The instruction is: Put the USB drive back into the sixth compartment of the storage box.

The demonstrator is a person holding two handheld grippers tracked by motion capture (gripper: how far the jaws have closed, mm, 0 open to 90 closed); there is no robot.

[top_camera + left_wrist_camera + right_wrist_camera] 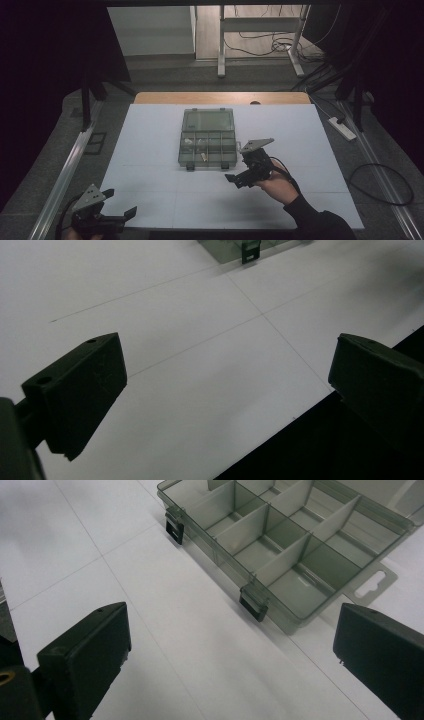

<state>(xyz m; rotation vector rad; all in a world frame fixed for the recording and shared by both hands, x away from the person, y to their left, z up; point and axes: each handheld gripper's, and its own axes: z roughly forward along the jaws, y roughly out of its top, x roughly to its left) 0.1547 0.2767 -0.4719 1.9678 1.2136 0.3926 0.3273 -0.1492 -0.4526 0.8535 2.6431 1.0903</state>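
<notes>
Low at the near left corner of the table, the left gripper [121, 202] hangs over the white surface [165, 200] with its jaws set wide apart and nothing between them; in the left gripper view the jaws frame bare white board and the dark drop past its near edge, and a corner of the organizer box sits far off at the top. Farther in and to the right, the right gripper [239, 164] is held by a hand [276, 184] in a dark sleeve [320, 220], the forearm coming up from the bottom right and the tool angled toward the clear compartment box [207, 139]. Its jaws also stand well apart and empty, just beside the box's near right corner without touching it. The right gripper view looks along those jaws at the box [295, 545]: its lid [208, 120] is laid back flat, grey dividers split it into cells, and two black latches [252, 605] hang on the near wall. From above, a few small pale pieces [195, 143] lie in the cells; what they are I cannot tell. The white surface covers a wooden tabletop [220, 97], whose far edge shows beyond it. Behind stand a metal desk frame [260, 30], trailing cables [280, 45] and a power strip [342, 127] on the grey floor.
</notes>
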